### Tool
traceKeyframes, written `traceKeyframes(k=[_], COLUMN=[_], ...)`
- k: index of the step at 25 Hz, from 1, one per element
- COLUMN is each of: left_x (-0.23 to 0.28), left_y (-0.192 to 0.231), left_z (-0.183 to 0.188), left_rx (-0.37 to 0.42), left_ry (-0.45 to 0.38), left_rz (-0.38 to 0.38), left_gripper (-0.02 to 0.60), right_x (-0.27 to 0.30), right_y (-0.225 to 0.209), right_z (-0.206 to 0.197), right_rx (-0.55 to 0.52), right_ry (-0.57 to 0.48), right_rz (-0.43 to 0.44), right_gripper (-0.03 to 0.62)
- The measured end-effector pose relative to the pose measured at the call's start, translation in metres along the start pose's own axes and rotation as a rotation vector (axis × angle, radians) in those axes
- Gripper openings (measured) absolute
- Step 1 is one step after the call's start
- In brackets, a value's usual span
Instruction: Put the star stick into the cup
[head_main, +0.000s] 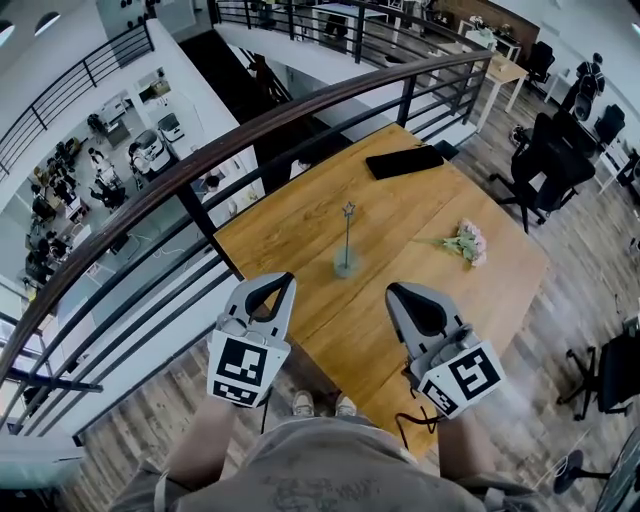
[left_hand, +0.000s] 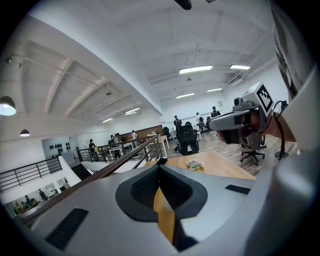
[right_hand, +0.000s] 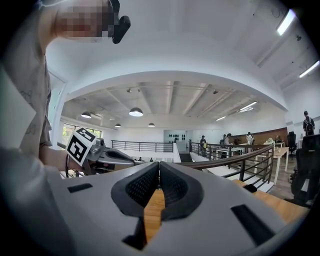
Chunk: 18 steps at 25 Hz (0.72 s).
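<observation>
A thin stick topped by a small star (head_main: 349, 210) stands upright in a small clear cup (head_main: 346, 265) near the middle of the wooden table (head_main: 300, 250). Both grippers hover over the table's near edge, well short of the cup. My left gripper (head_main: 285, 281) is shut with nothing between its pads, as the left gripper view (left_hand: 159, 163) also shows. My right gripper (head_main: 395, 291) is shut and empty too, its pads meeting in the right gripper view (right_hand: 159, 164). The cup does not show in either gripper view.
A bunch of pale flowers (head_main: 466, 242) lies on the table right of the cup, also seen as flowers (left_hand: 194, 164). A flat black slab (head_main: 404, 161) lies at the far edge. A dark railing (head_main: 200, 165) runs along the table's left and far sides. Office chairs (head_main: 548, 160) stand to the right.
</observation>
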<state>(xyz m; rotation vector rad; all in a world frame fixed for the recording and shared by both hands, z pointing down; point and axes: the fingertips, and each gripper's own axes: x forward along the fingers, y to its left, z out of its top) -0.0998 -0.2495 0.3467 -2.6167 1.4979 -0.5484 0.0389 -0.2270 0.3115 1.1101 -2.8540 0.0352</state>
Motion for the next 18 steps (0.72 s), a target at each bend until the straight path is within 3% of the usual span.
traceKeyframes(k=[6, 18], left_x=[-0.009, -0.014], left_y=[-0.010, -0.011], left_z=[-0.008, -0.012], left_rx=[-0.023, -0.012], left_ry=[0.024, 0.046], left_rz=[0.001, 0.000], left_gripper=[0.017, 0.017], right_x=[-0.008, -0.007], right_y=[0.010, 0.013], right_z=[-0.016, -0.013], right_rx=[0.024, 0.020], right_ry=[0.041, 0.026], right_rz=[0.032, 0.025], right_gripper=[0.034, 0.034])
